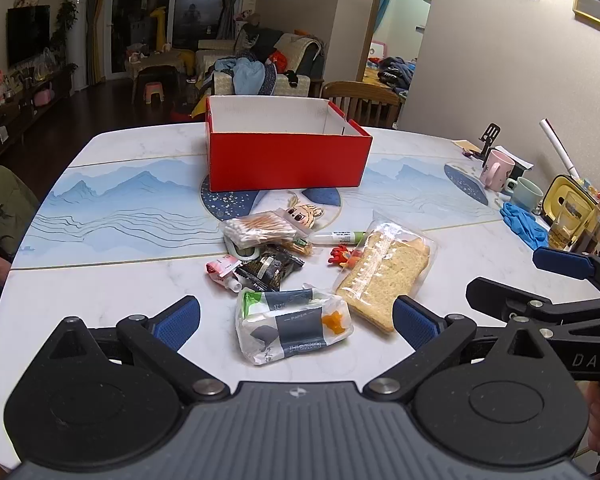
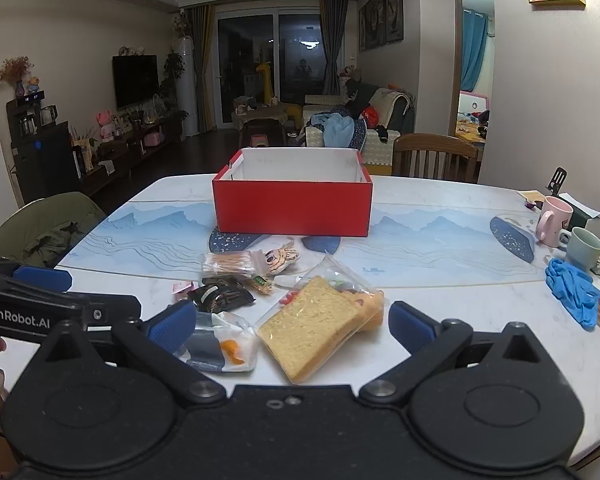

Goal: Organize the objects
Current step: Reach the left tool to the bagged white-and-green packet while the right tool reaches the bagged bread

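Observation:
An open red box with a white inside stands at the table's far middle. In front of it lies a loose pile: a bag of cotton swabs, a dark snack packet, a tissue pack, bagged sliced bread, a marker pen and a small red toy. My left gripper hangs open just above the tissue pack. My right gripper is open over the bread, touching nothing.
A pink mug, a green mug and blue gloves crowd the table's right edge, with a yellow container. A wooden chair stands behind the table. A green-covered chair sits at the left.

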`<control>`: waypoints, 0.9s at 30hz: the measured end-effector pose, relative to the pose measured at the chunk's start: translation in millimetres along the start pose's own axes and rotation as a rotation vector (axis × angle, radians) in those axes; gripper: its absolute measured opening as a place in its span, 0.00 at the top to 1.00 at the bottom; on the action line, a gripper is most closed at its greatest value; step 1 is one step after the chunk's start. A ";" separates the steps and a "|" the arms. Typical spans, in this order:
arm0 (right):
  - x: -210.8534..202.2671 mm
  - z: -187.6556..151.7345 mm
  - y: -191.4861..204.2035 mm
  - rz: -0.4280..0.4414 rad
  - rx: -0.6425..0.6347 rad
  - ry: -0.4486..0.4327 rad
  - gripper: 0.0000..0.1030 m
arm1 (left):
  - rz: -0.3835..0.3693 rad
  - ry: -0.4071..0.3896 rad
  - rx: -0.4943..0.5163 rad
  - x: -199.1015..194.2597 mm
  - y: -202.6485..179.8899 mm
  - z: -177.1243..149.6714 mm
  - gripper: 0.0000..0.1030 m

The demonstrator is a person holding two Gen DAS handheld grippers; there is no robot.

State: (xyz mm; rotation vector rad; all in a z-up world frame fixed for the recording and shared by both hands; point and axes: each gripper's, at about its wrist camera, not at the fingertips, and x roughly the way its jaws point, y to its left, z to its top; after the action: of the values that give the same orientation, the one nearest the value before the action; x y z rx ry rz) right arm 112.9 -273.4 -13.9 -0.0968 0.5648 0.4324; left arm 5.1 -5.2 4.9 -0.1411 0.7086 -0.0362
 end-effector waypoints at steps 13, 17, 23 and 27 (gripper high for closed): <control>4.2 1.1 -4.9 0.003 0.002 0.004 0.00 | -0.008 0.001 -0.008 9.5 -5.3 5.4 0.00; 6.7 1.9 -7.1 0.007 0.002 0.008 0.00 | -0.007 0.005 -0.013 12.1 -5.4 6.7 0.00; 17.1 4.8 -13.9 0.019 0.000 0.028 0.01 | -0.011 0.010 -0.025 18.2 -4.6 9.0 0.00; 24.5 5.2 -18.7 0.015 0.004 0.039 0.01 | -0.003 0.004 -0.039 24.4 -0.1 11.7 0.00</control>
State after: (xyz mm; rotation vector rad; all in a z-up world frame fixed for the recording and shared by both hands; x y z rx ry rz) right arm 142.0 -280.2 -23.2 -0.0976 0.6047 0.4450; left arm 31.3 -5.9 -2.1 -0.1791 0.7131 -0.0257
